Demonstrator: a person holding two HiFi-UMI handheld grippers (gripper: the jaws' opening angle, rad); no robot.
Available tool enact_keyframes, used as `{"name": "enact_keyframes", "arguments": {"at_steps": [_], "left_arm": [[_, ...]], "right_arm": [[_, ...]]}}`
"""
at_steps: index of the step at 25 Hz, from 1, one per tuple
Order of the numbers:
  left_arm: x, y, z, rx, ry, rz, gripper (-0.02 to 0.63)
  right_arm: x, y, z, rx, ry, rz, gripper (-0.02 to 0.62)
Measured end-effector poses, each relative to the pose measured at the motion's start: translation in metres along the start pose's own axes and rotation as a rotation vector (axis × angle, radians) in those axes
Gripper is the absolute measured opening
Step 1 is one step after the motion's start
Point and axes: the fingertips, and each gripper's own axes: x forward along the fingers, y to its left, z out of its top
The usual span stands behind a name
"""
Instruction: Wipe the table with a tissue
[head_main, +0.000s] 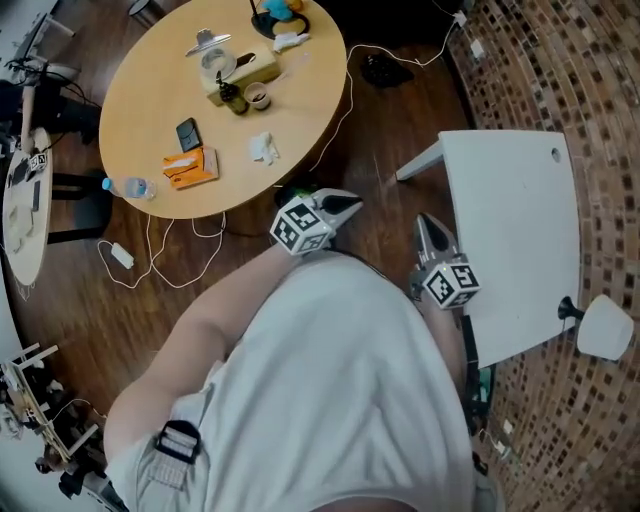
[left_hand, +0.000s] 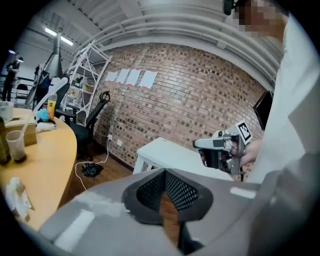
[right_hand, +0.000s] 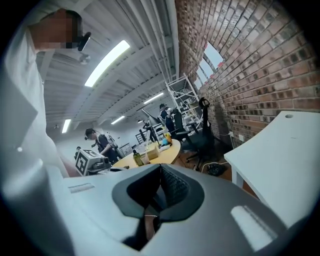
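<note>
A crumpled white tissue (head_main: 263, 148) lies on the round wooden table (head_main: 150, 110), near its right front edge; in the left gripper view the tissue (left_hand: 17, 194) shows at the lower left. My left gripper (head_main: 350, 204) (left_hand: 164, 173) hangs over the floor just off the table's edge, shut and empty. To its right my right gripper (head_main: 425, 222) (right_hand: 160, 168) is also shut with nothing in it, beside the white table (head_main: 510, 230). Both are held close in front of the person's white shirt.
The round table also carries a tissue box (head_main: 240, 75), cups, a phone (head_main: 188, 133), an orange packet (head_main: 190, 167) and a water bottle (head_main: 130, 187). White cables (head_main: 170, 255) trail over the wooden floor. Brick paving lies to the right. People stand far off (right_hand: 102, 142).
</note>
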Motion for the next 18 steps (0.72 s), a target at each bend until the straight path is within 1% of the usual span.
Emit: {"name": "enact_keyframes", "arguments": {"at_steps": [5,9,14,15,18], "left_arm": [[-0.030,0.053,0.001,-0.037,-0.023,0.098,0.006],[-0.058,0.090,-0.008,-0.077,-0.038,0.188,0.006],[-0.102,0.147,-0.029,-0.125,-0.027,0.381,0.014],[-0.112,0.160,-0.035,-0.143,-0.020,0.419,0.046],[-0.135,0.201,-0.047,-0.199,-0.003,0.510,0.079]], "right_arm": [[0.044,0.011,0.013,-0.035,0.029,0.022,0.008],[0.076,0.025,0.021,-0.056,0.052,0.047,0.008],[0.102,0.037,0.023,-0.071,0.083,0.074,0.008],[0.106,0.039,0.022,-0.073,0.091,0.075,0.008],[0.112,0.044,0.019,-0.081,0.107,0.073,0.008]]}}
